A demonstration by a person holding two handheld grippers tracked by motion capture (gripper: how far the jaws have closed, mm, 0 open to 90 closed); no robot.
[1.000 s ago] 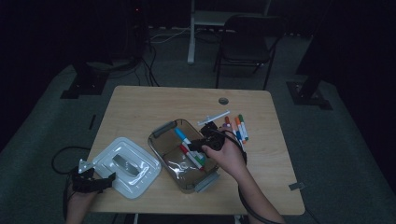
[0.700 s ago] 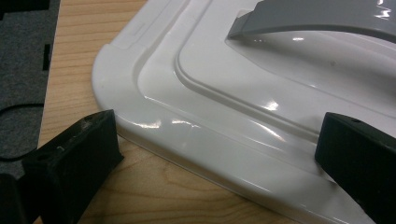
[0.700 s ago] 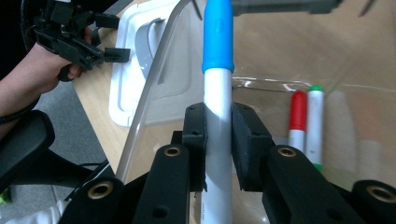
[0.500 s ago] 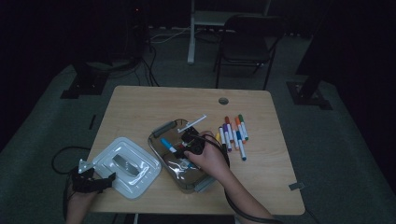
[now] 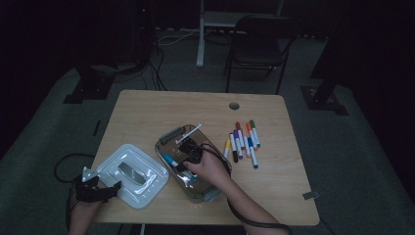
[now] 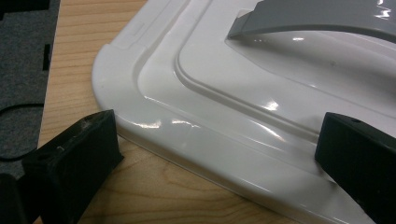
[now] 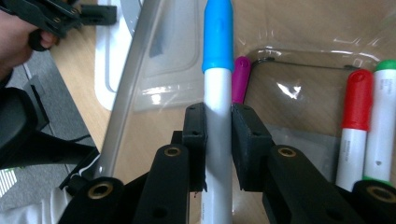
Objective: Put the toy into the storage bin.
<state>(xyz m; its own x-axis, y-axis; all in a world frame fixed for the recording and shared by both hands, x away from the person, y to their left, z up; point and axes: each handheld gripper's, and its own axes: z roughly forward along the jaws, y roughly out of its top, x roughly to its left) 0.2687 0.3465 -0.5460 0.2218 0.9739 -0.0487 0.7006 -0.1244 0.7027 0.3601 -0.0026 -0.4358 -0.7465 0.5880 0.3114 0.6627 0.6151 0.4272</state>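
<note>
Two black jaws of the right gripper [image 7: 218, 123] are seen clamped on a white marker with a blue cap [image 7: 217, 70], gripped across its barrel with the cap pointing away from the hand. In the high view the right gripper [image 5: 188, 155] is held low inside a clear plastic storage box [image 5: 169, 135] near the middle of the light wooden table [image 5: 147, 110], so the held marker lies within the box. Other markers are seen on the box floor in the right gripper view: a magenta-capped one [image 7: 241, 79] just beside the held marker, and a red-capped marker [image 7: 356, 121] and a green-capped marker [image 7: 383, 116] side by side to the right. A row of loose coloured markers [image 5: 242, 142] is laid on the table to the right of the box. A white plastic lid with a grey handle [image 5: 132, 172] rests flat at the table's left front. The left gripper [image 6: 219, 158] is held at the lid's edge with its jaws apart, one over the wood and one over the lid; nothing is gripped.
</note>
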